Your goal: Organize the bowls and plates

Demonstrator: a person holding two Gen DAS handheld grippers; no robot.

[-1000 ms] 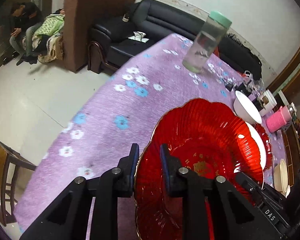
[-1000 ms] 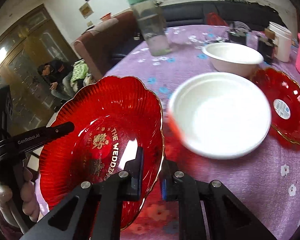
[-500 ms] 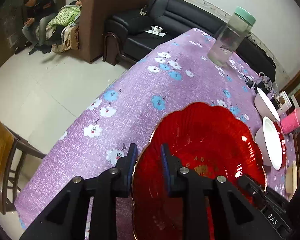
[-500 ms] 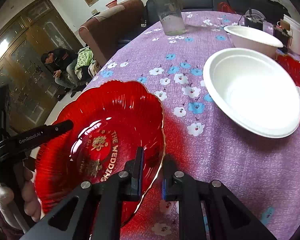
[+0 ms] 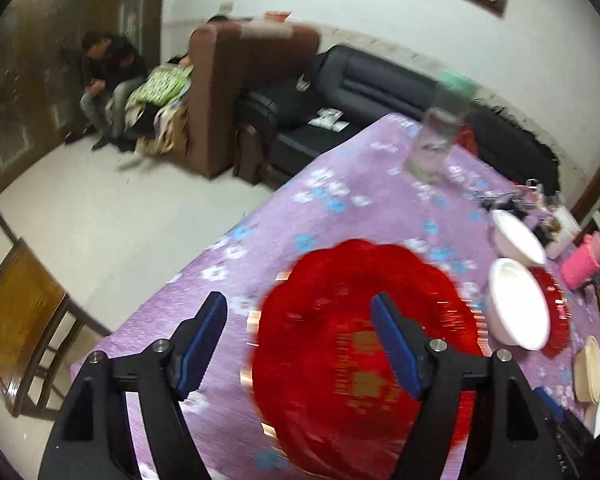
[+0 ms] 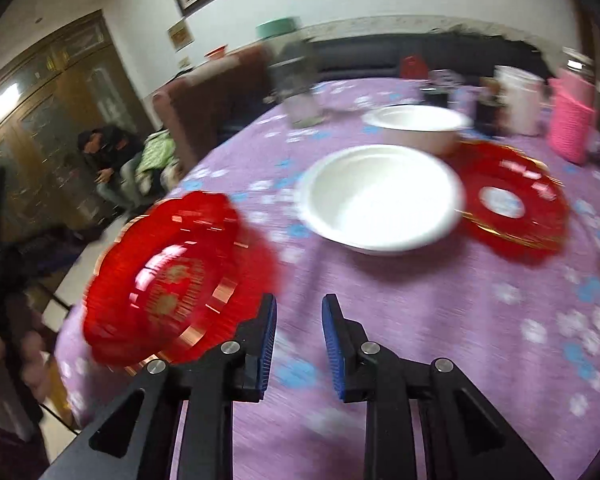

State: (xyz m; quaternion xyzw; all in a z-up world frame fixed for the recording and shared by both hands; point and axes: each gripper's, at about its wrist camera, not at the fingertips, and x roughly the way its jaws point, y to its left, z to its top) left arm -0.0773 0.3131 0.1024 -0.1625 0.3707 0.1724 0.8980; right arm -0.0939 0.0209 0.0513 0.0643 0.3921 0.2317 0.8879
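Counting across both wrist views, two red plates and two white bowls are seen on the purple flowered tablecloth (image 6: pixel 440 320). A scalloped red plate (image 5: pixel 340 344) with gold characters at its centre and a gold-edged rim is seen near the table's front edge, at seven o'clock in the right wrist view (image 6: pixel 168 280); it is blurred, so whether it lies flat or is tilted cannot be told. A second red plate (image 6: pixel 512 208), bearing a round white label, is found at two o'clock, just beside a wide white bowl (image 6: pixel 384 196) at the centre; whether their rims touch cannot be told. A deeper white bowl (image 6: pixel 416 126) is placed behind it at one o'clock. A clear jar with a green lid (image 6: pixel 294 76) is seen at twelve o'clock, and a pink basket (image 6: pixel 572 120) at two o'clock.

The left gripper (image 5: pixel 300 320) is seen with its jaws spread wide; they have just been opening, and the plate's near-left rim is seen between them, though the blue pads (image 5: pixel 392 344) are not pressed on it. The right gripper (image 6: pixel 299 320) is held with its jaws parted a little; they have just been opening, and only tablecloth is seen between them, the red plate lying just to their left at nine o'clock.
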